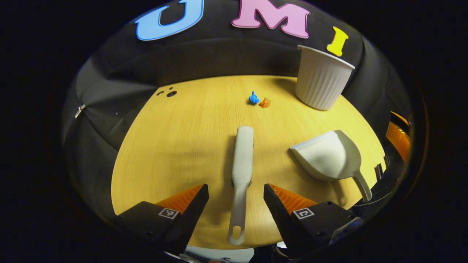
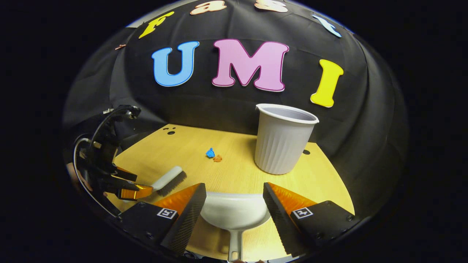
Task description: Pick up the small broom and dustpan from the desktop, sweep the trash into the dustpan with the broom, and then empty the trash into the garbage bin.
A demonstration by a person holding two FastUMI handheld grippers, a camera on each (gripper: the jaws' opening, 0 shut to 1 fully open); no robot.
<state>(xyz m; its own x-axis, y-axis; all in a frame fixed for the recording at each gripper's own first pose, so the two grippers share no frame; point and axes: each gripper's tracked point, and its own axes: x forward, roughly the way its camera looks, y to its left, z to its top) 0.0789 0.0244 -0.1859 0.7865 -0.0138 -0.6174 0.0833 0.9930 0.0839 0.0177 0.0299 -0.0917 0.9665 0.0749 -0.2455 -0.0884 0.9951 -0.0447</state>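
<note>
In the left gripper view, the left tongs (image 1: 236, 190) stand wide apart, hanging over the wooden counter (image 1: 175, 146) with the small broom (image 1: 243, 160) lying between their fingers at 6 o'clock; neither finger touches its handle. The broom lies lengthwise, head pointing toward 12 o'clock, its handle end with the hanging hole nearest the camera. At about 4 o'clock the white dustpan (image 1: 329, 155) rests on the counter just beside the broom, its handle trailing toward the near edge. Two bits of trash, a blue scrap (image 1: 253, 98) and an orange scrap (image 1: 265, 103), touch each other at 12 o'clock, well apart from the broom head. The white ribbed garbage bin (image 1: 321, 78) stands upright at 1 o'clock. In the right gripper view, the right tongs (image 2: 234, 202) are likewise spread wide, the dustpan's scoop between them at 6 o'clock, not gripped, and the left tongs show at 9 o'clock beside the broom's bristles.
</note>
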